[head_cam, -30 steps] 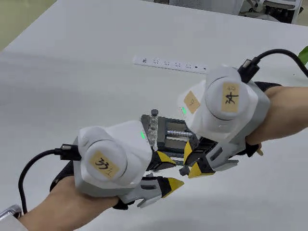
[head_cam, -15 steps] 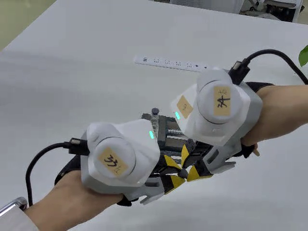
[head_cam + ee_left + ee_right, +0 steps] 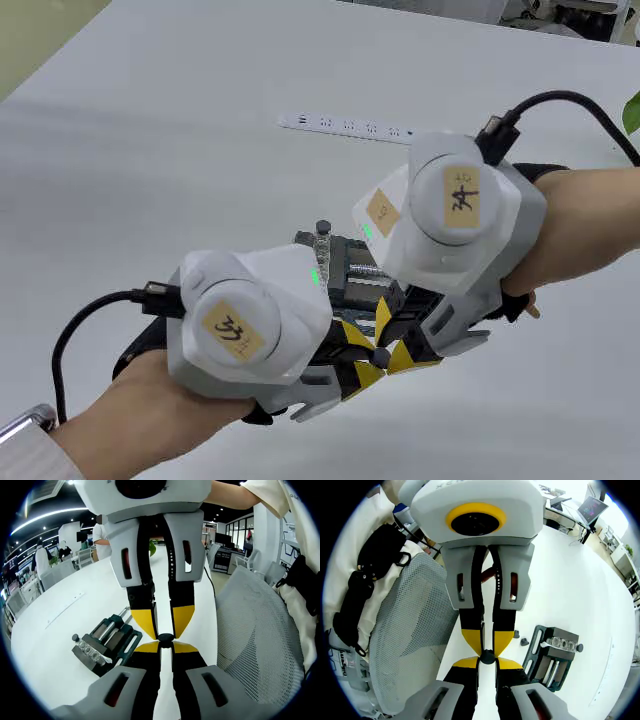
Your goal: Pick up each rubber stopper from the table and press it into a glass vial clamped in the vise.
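A small dark rubber stopper (image 3: 380, 355) sits where the yellow tips of both grippers meet, just in front of the vise (image 3: 345, 272). In the left gripper view the stopper (image 3: 165, 638) is pinched at the tips of my left gripper (image 3: 165, 647), and the right gripper reaches down onto it from above. My right gripper (image 3: 487, 663) is shut on the same stopper (image 3: 487, 656). The vise (image 3: 547, 660) clamps a row of glass vials (image 3: 562, 643); the end vial (image 3: 76, 638) carries a dark stopper. Two loose stoppers (image 3: 520, 638) lie beside the vise.
A white power strip (image 3: 350, 128) lies further back on the white table (image 3: 150, 150). A grey mesh chair (image 3: 250, 630) stands off the table's near edge. A green leaf (image 3: 632, 112) pokes in at the right.
My left gripper has moved right to meet the right gripper's tips and has closed from open onto the stopper. The right gripper barely shifted.
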